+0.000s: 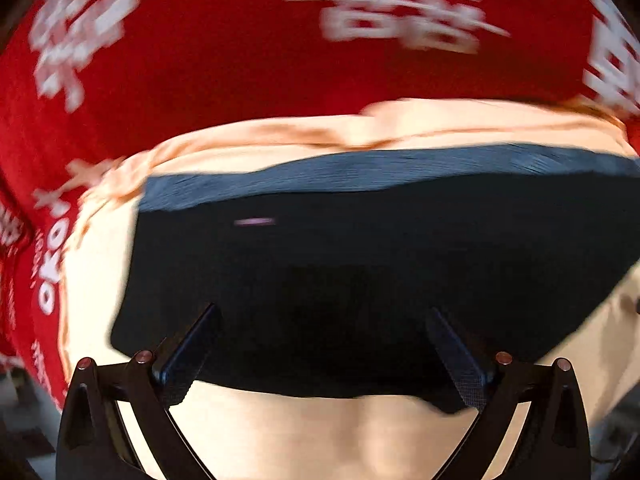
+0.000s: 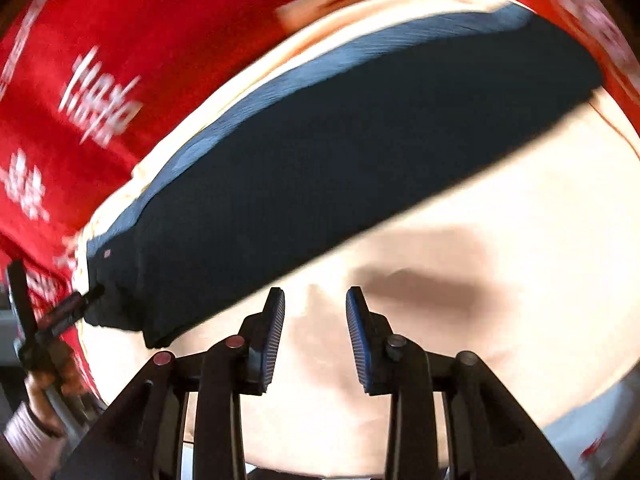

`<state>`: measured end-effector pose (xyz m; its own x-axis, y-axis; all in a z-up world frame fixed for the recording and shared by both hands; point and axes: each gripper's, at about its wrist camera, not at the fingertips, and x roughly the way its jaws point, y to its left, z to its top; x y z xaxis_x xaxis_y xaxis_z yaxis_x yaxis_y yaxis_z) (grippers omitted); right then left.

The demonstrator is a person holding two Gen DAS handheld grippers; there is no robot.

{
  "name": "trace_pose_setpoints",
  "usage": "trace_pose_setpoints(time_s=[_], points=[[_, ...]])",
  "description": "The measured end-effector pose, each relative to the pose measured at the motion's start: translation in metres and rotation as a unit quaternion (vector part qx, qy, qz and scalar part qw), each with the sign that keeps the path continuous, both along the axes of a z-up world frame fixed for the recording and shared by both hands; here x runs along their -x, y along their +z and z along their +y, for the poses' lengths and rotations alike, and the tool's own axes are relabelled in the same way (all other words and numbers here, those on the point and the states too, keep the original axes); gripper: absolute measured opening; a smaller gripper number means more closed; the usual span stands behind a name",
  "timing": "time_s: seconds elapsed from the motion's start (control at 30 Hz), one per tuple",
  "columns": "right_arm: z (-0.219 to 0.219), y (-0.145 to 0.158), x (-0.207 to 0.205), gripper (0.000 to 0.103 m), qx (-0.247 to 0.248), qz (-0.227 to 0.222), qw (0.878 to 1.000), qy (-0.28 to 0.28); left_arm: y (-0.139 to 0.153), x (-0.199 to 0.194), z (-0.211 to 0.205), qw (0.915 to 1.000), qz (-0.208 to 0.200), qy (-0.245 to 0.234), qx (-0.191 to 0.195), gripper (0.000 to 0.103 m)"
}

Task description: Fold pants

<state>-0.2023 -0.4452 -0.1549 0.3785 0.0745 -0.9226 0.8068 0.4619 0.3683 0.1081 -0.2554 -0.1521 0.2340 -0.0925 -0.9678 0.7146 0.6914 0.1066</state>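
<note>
The right gripper (image 2: pixel 315 334) hung with fingers parted and empty at lower centre; the left gripper (image 1: pixel 320 354), fingers spread, apparently hovered over dark folded pants (image 1: pixel 360 272).

Left gripper (image 1: pixel 324 354) and right gripper (image 2: pixel 316 336) angled steeply downward, jaws of both apart, nothing gripped.

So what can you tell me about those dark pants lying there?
The dark pants look navy, in a soft knit-like fabric, folded into a long flat band with a lighter blue strip along one edge. They lie on a cream cloth spread over a red printed covering. In the right wrist view, the left gripper reaches one bunched end; whether it pinches is unclear.
</note>
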Motion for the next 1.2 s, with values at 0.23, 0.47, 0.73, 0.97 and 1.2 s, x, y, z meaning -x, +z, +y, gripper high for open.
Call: trace_pose_setpoints(time_s=[0.23,0.47,0.73,0.97,1.2], points=[[-0.039,-0.001,0.076,0.035,-0.013,-0.002,0.997,-0.082,0.002,0.076,-0.087,0.9973,0.021,-0.068,0.017,0.103],[-0.085,0.007,0.102,0.035,0.022,-0.007,0.993,-0.117,-0.003,0.108,-0.142,0.9952,0.033,-0.088,0.028,0.103],[-0.163,0.005,0.082,0.035,0.066,-0.020,0.993,-0.097,-0.029,0.127,-0.189,0.9976,0.028,-0.062,0.018,0.103],[-0.197,-0.008,0.085,0.033,0.080,0.001,0.991,-0.105,-0.050,0.133,-0.196,0.9984,0.031,-0.047,0.002,0.103],[-0.178,0.002,0.106,0.041,0.021,-0.073,0.988,-0.134,-0.052,0.133,-0.196,0.9987,0.037,-0.036,-0.003,0.103]])
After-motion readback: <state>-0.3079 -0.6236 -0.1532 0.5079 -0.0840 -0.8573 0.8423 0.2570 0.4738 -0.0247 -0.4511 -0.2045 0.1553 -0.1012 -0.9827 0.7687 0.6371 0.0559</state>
